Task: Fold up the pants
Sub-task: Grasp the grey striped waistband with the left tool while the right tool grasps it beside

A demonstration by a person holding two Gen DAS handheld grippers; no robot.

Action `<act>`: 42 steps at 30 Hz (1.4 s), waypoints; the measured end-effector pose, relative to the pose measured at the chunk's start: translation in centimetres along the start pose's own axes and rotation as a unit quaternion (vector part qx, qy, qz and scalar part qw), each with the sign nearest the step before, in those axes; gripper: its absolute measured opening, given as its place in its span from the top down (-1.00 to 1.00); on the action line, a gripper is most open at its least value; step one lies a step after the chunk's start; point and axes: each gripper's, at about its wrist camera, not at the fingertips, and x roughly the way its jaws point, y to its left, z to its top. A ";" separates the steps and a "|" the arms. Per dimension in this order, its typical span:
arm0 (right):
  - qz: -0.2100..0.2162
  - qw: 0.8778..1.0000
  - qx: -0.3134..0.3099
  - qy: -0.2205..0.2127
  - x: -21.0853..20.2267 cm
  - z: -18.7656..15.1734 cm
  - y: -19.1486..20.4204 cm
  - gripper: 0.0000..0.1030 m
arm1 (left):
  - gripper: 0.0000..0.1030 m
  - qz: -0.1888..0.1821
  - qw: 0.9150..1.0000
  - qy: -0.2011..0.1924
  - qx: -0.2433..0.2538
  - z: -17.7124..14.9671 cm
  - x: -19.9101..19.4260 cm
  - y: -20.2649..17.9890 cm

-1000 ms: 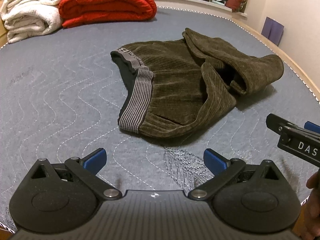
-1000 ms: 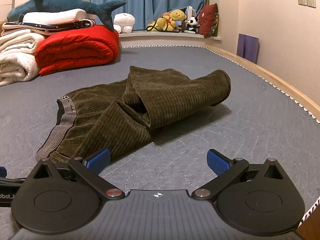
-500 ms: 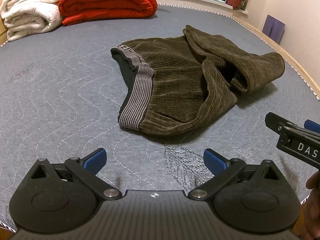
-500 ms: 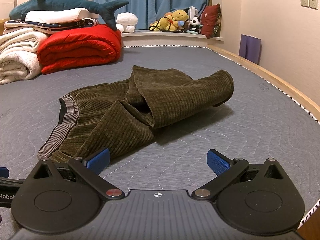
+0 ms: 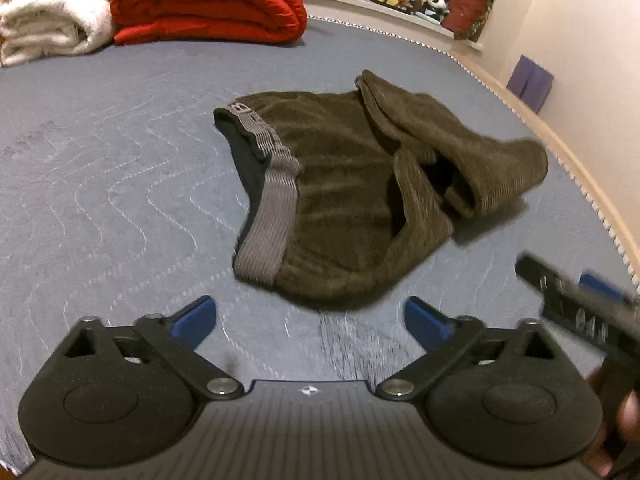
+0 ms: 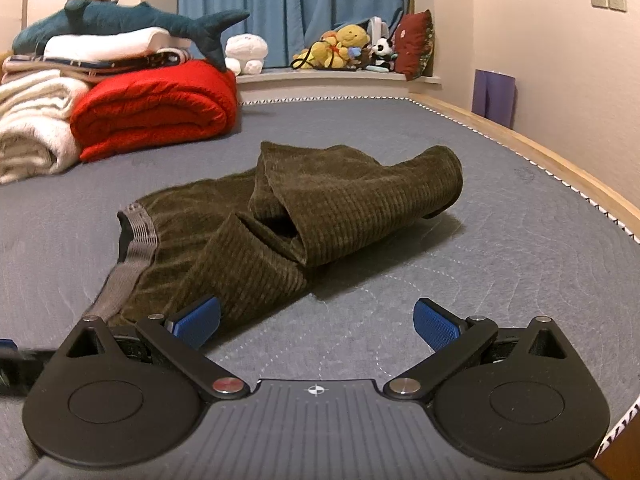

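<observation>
Olive corduroy pants [image 5: 352,196] with a grey striped waistband [image 5: 276,208] lie crumpled on the grey quilted bed [image 5: 120,184]; the legs are bunched and folded over to the right. They also show in the right wrist view [image 6: 312,216]. My left gripper [image 5: 310,320] is open and empty, just in front of the waistband end. My right gripper [image 6: 316,324] is open and empty, in front of the near leg fold; its body shows blurred at the right of the left wrist view [image 5: 580,308].
A red folded duvet [image 6: 156,108] and white blankets [image 6: 32,120] are stacked at the back left, with a plush shark [image 6: 132,20] on top. Stuffed toys [image 6: 352,46] sit on the window ledge. The wooden bed edge [image 6: 540,148] runs along the right.
Both grippers have moved forward toward the pants, which look larger and nearer. The right gripper is blurred with motion in the left wrist view. Both stay open.
</observation>
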 end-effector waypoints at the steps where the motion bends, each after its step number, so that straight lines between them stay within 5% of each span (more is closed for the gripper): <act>1: 0.005 1.000 0.005 -0.003 -0.1 0.1 0.0 -0.97 | -0.45 -0.002 1.000 0.001 -0.004 1.2 0.0 0.6; 5: 0.040 0.999 0.007 -0.020 -0.4 0.5 0.8 -0.56 | 0.61 -0.039 0.999 -0.013 0.016 6.3 0.6 2.8; 6: 0.049 0.999 0.006 -0.020 -0.3 0.5 1.1 -0.44 | 0.65 -0.046 0.998 -0.024 0.025 7.2 0.9 3.4; 9: 0.071 0.997 0.007 -0.011 0.6 0.5 2.0 -0.37 | 0.65 -0.053 0.996 -0.054 0.037 7.7 3.0 5.4; 13: 0.100 0.995 0.022 0.014 2.3 0.8 3.2 -0.51 | 0.64 -0.104 0.993 0.005 -0.056 7.5 8.0 8.3; 16: 0.111 0.993 0.026 0.017 3.6 1.2 4.2 -0.72 | 0.54 -0.123 0.989 0.024 -0.076 8.1 10.8 8.5; 21: 0.114 0.991 0.050 0.056 6.5 1.5 5.2 -0.74 | 0.10 -0.075 0.991 0.047 -0.103 8.6 14.7 8.7; 26: 0.092 0.989 0.060 0.103 9.4 0.8 6.2 -0.74 | -0.39 -0.103 0.989 0.057 -0.092 8.6 17.0 8.4; 28: 0.082 0.987 0.060 0.121 10.2 0.5 6.4 -0.69 | -0.45 -0.097 0.992 0.046 -0.060 8.7 17.6 7.3; 31: 0.068 0.986 0.060 0.140 11.1 0.0 6.6 -0.15 | -0.48 -0.088 0.995 0.025 -0.028 8.4 18.1 6.2; 32: 0.064 0.985 0.062 0.145 11.3 -0.1 6.5 0.13 | -0.47 -0.086 0.996 0.020 -0.022 8.4 18.2 6.0; 34: 0.069 0.984 0.073 0.150 11.3 -0.2 6.3 0.36 | -0.32 -0.077 0.997 0.014 -0.014 8.2 18.0 5.6; 36: 0.068 0.984 0.069 0.146 10.8 -0.1 6.4 0.59 | 0.23 -0.059 0.998 0.017 -0.014 8.6 18.1 5.3; 39: 0.064 0.988 0.052 0.128 9.4 0.2 7.1 0.71 | 0.63 -0.082 0.995 0.024 -0.057 9.1 17.0 6.6; 42: 0.058 0.995 0.001 0.086 7.6 0.8 8.5 0.74 | 0.69 -0.103 0.993 -0.001 -0.051 9.6 14.5 7.4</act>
